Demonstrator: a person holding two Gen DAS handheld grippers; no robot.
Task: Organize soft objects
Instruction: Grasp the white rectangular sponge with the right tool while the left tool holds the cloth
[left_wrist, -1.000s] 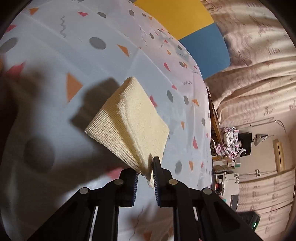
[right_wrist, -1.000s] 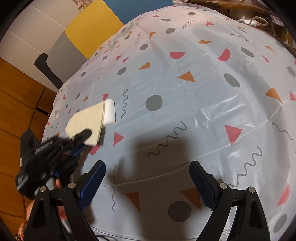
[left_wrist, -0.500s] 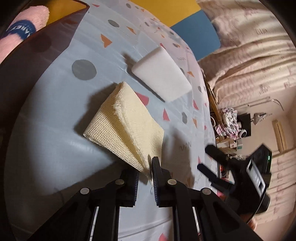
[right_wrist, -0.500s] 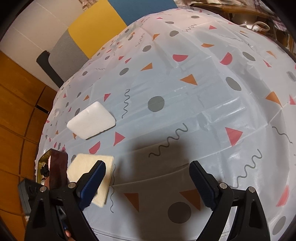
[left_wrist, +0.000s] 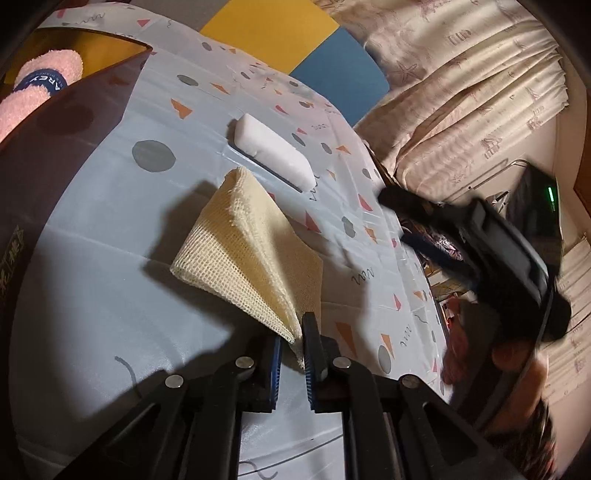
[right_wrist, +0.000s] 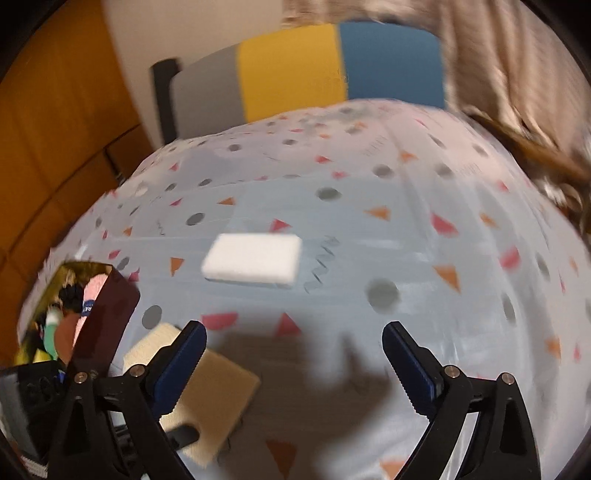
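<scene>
My left gripper is shut on one corner of a folded pale yellow cloth and holds it tilted just above the patterned table. The cloth also shows in the right wrist view, low at the left. A white sponge block lies on the table beyond the cloth; it also shows in the right wrist view. My right gripper is open and empty above the table, facing the sponge; it also appears in the left wrist view at the right.
A dark brown box stands at the left with pink soft items inside; it shows in the right wrist view too. The table is covered by a white patterned cloth. A grey, yellow and blue panel and curtains stand behind.
My left gripper has carried the yellow cloth off the white sponge and toward the brown box. My right gripper has swung round to face the sponge and moved nearer.
</scene>
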